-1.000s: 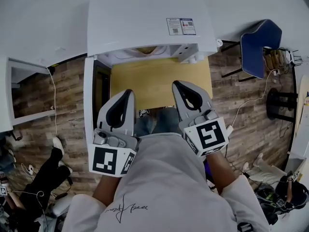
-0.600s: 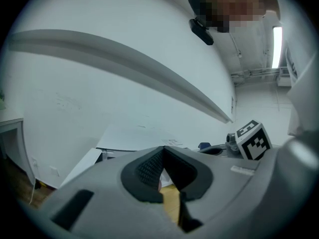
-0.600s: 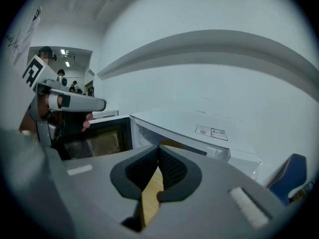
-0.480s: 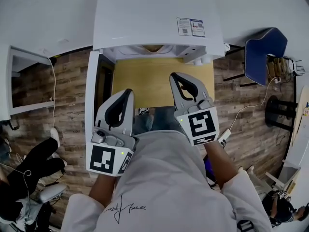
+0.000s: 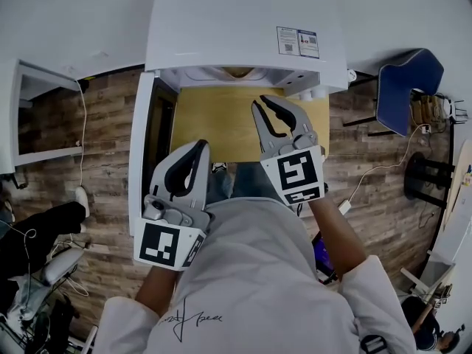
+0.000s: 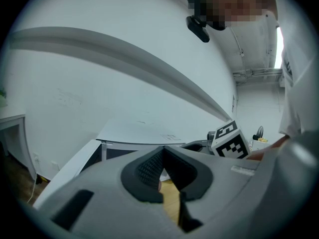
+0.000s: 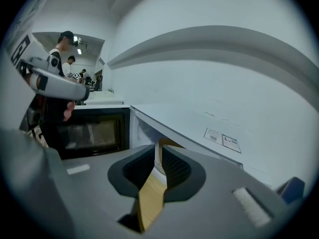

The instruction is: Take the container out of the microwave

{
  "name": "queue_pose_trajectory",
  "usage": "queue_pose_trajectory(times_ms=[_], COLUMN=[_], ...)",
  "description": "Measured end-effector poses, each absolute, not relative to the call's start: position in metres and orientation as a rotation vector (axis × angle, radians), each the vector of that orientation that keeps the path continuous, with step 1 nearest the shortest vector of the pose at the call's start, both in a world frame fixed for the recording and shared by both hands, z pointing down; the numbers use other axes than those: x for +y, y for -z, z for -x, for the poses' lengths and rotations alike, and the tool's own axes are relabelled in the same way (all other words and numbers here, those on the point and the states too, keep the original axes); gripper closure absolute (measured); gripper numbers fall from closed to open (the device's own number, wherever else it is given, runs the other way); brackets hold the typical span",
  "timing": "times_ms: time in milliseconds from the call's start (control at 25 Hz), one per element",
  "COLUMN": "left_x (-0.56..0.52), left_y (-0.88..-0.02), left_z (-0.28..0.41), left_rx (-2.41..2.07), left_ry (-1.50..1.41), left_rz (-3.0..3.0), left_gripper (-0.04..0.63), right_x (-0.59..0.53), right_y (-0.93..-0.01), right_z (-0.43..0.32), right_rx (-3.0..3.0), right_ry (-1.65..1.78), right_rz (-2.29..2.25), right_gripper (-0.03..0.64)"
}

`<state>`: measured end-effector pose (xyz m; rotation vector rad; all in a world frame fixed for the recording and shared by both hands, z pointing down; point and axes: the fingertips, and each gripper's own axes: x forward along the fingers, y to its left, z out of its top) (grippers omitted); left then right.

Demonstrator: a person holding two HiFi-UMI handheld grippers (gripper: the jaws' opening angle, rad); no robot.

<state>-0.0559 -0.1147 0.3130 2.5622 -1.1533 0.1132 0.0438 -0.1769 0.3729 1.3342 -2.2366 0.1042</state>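
A white microwave (image 5: 236,28) stands on a yellow wooden table (image 5: 221,127), its door (image 5: 144,153) swung open to the left. Only a tan and white sliver of the container (image 5: 237,72) shows at the mouth of the cavity. My right gripper (image 5: 259,100) points at the opening from just in front of it. Its jaws have just been opening and now stand slightly apart with nothing between them (image 7: 159,158). My left gripper (image 5: 200,146) hangs back over the table's near edge beside the door, jaws shut and empty (image 6: 162,153).
A blue chair (image 5: 405,80) stands to the right on the wood floor, with cables trailing near it. A white cabinet (image 5: 37,116) stands at the left. Other people show far off in the right gripper view.
My right gripper has moved forward toward the microwave opening, rolled a little, and its jaws have parted. The left gripper has stayed put.
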Motion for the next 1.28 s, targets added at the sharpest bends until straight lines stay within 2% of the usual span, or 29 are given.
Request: queue_pose_trajectory(times_ms=[1280], left_x=[-0.109], left_y=[-0.334], left_z=[0.081], left_rx=[-1.270], left_ry=[-0.209], left_rz=[-2.456], left_gripper=[0.595], right_x=[-0.246], right_y=[-0.483], right_z=[-0.022], right_rx=[-2.019], right_ry=[0.063], right_rz=[-1.042], right_gripper=[0.515])
